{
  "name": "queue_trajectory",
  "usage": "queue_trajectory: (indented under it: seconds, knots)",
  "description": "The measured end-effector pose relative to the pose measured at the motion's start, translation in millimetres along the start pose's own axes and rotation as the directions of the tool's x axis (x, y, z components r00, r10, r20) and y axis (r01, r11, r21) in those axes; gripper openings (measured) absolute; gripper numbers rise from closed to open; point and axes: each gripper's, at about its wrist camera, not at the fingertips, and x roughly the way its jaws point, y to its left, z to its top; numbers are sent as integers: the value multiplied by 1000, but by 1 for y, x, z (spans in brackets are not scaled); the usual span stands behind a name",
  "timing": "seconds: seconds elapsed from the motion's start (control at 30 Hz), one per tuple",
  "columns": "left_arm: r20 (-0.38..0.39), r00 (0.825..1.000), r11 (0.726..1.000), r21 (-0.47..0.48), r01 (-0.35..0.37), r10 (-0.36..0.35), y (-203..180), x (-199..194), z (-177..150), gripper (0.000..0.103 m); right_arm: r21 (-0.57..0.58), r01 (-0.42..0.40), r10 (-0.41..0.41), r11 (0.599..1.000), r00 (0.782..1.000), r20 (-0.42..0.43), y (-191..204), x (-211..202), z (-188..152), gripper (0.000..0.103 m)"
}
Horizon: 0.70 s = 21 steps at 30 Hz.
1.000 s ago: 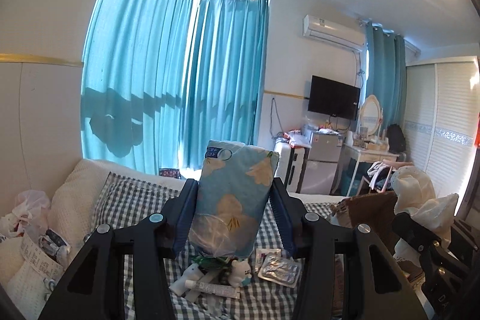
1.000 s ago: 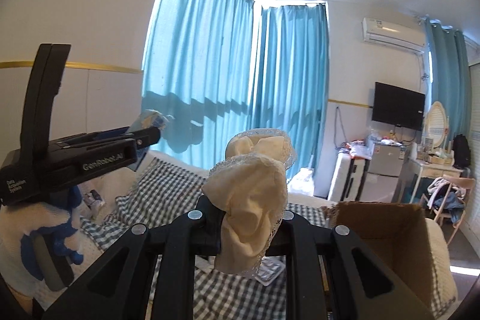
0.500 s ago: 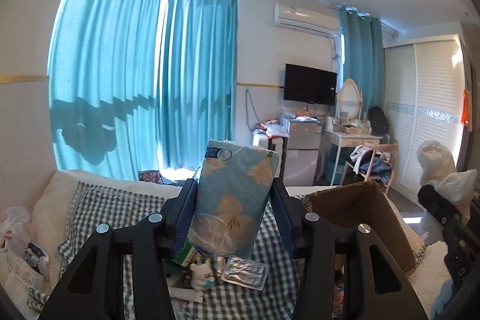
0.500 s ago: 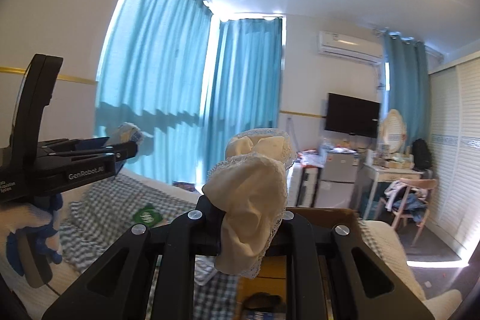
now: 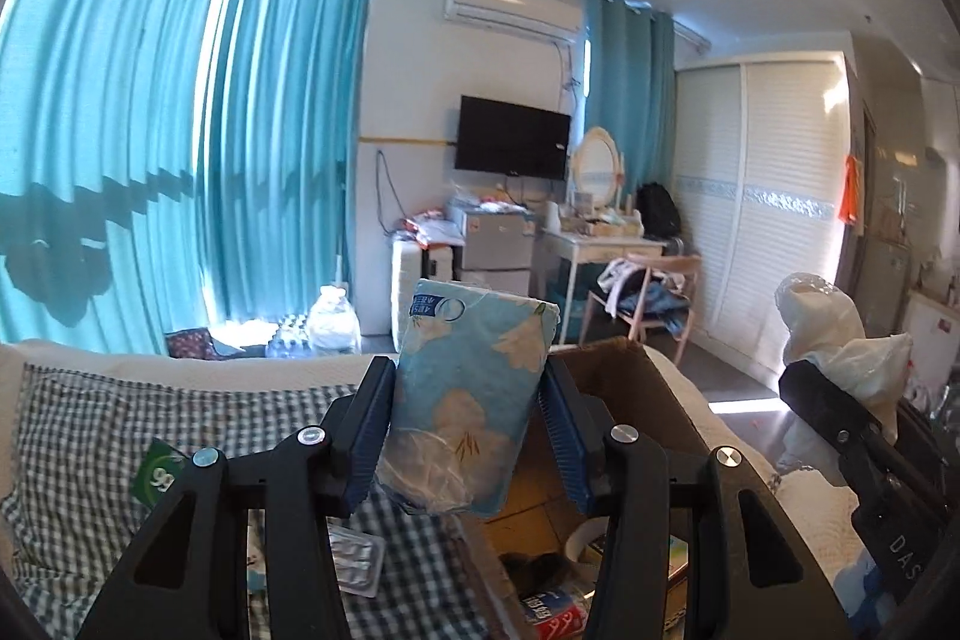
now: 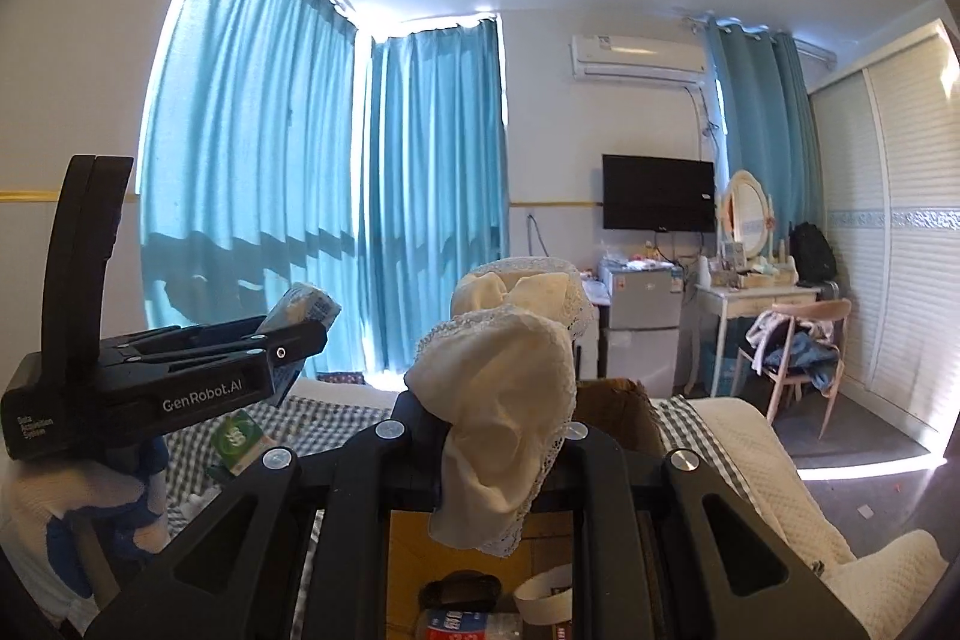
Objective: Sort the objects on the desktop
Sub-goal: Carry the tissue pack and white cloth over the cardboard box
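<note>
Two grippers are up in front of you, each with something clamped. Farthest left, the green packet [image 5: 157,473] lies flat on the checked cloth [image 5: 78,436], and the blister pack [image 5: 354,559] sits nearer you on the same cloth, partly behind your left gripper's frame. Your left gripper [image 5: 465,421] has its jaws about halfway apart, the blue-padded fingers [image 5: 371,430] pressing both sides of the blue flowered tissue pack [image 5: 474,388], which stands upright and leans a little to the right. In the right wrist view your gloved left hand [image 6: 78,514] holds that tool at the left edge. Just right of the pack and below it, the cardboard box [image 5: 636,388] stands open on the bed, with a few things in its bottom that you cannot make out clearly. Your right gripper [image 6: 501,436] is nearly closed, pinching the cream lace-edged cloth [image 6: 504,400], which bunches above the jaws and hangs below them, over the open box [image 6: 618,406]. In the left wrist view that cloth shows at the far right edge.
</note>
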Motion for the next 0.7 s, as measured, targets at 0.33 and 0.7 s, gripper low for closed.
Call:
queue_trajectory:
  seconds: [0.33,0.7]
  knots:
    - [-110,990,996,17,91,-88,-28,72,-24,50,31,58,-54,998,991,-121,-29,46,-32,16]
    - [-223,967,988,67,140,-122,-54,126,-61,50,84,116,-88,990,957,-278,-65,87,-77,17]
